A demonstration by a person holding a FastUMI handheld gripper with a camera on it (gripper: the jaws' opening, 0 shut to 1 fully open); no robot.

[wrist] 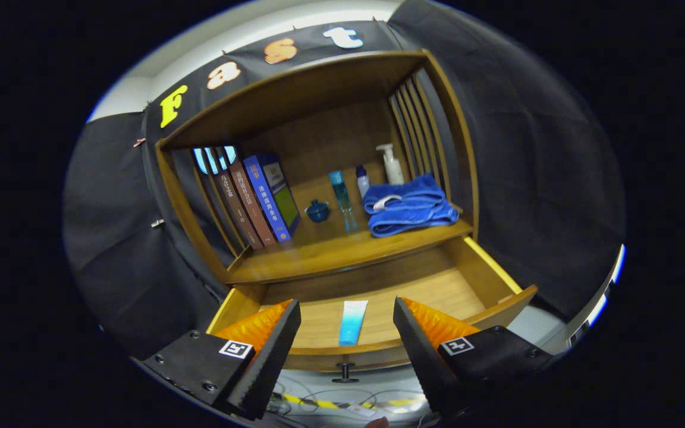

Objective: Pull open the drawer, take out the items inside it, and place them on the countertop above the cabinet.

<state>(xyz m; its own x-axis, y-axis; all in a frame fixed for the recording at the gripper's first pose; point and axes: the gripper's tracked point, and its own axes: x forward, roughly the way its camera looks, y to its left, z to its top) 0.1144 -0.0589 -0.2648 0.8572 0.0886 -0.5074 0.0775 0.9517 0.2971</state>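
Wooden drawer [485,267] stands pulled open below a cabinet shelf, and one item lies on its floor: a small tube [352,321], white at the far end and blue at the near end. The tube sits just ahead of the gripper [347,326], in line with the gap between its two fingers, which are spread wide and hold nothing. Its long axis runs nearly straight away from the gripper, along the line of the fingers, with the blue end close to the drawer's front wall. A knob [345,373] sticks out from that front wall, below the tube and between the fingertips.

The drawer floor is bare wood, with free room on both sides of the tube, so the fingers would likely fit down either side of it.

Beyond the drawer lies the countertop [319,252], the likely place for the tube. It holds books [259,199] on the left, a small blue pot [317,210], slim bottles [342,199] and a folded blue towel [411,208] on the right, with open wood along its front.
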